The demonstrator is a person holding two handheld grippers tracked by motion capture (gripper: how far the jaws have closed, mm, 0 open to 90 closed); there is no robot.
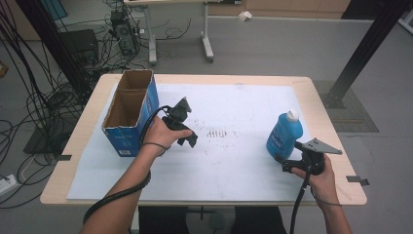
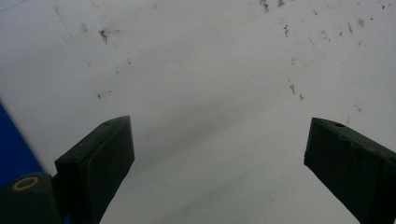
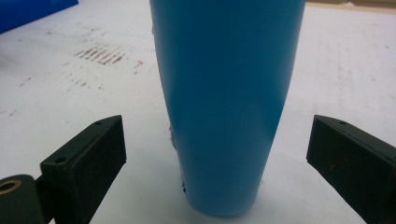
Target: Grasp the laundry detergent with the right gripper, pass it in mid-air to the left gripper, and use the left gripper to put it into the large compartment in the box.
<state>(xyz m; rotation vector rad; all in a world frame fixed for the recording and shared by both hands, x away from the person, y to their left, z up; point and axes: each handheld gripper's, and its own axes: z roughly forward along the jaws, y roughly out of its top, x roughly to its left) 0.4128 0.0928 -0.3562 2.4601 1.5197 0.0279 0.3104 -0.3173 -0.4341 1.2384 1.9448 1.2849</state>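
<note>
A blue plastic bottle (image 1: 284,135) with a white cap stands upright on the white sheet at the right of the table. My right gripper (image 1: 281,163) sits just in front of it, open. In the right gripper view the bottle (image 3: 226,102) rises between the two wide-apart jaws without touching them. My left gripper (image 1: 189,138) is held over the sheet beside an open blue cardboard box (image 1: 130,112). It is open, and its own view has bare stained sheet (image 2: 210,93) between its jaws.
The box is open at the top and stands at the table's left. Dark stains (image 1: 216,132) mark the middle of the white sheet (image 1: 229,180). Beyond the table are cables, a computer tower (image 1: 124,31) and a desk's legs on the floor.
</note>
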